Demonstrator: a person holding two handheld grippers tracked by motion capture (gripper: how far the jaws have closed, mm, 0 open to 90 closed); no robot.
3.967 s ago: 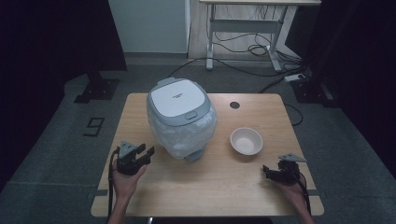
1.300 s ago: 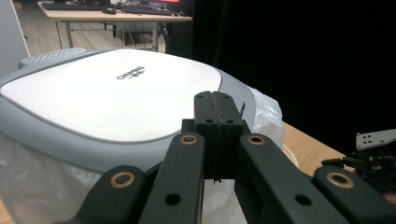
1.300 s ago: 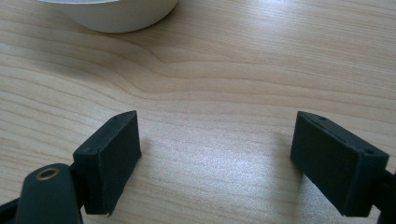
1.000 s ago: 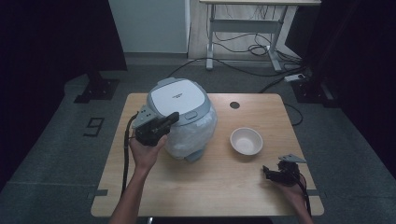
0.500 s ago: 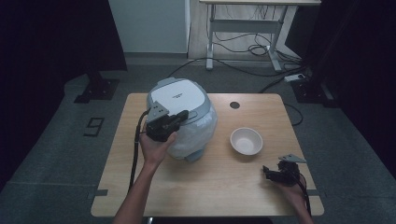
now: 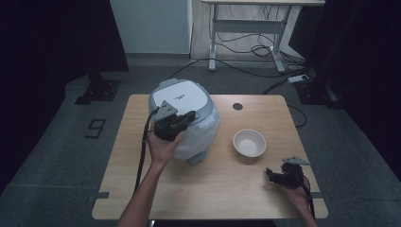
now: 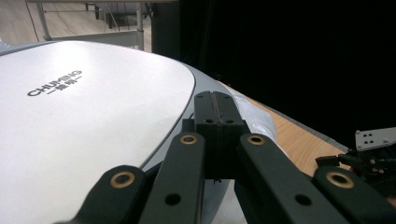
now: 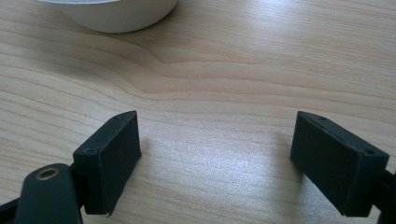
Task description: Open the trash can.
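The rice cooker (image 6: 184, 118) stood left of centre in the high view, on the wooden table (image 6: 213, 189). The left gripper (image 6: 182, 122), jaws pressed together on nothing, hovered at the edge of the white lid (image 7: 84, 116). The likely step was pressing the lid's release: the closed tips should come down squarely, not skid off the curve. The right gripper (image 6: 276, 176) lay at lower right, jaws wide apart, near the white bowl (image 6: 249, 142).
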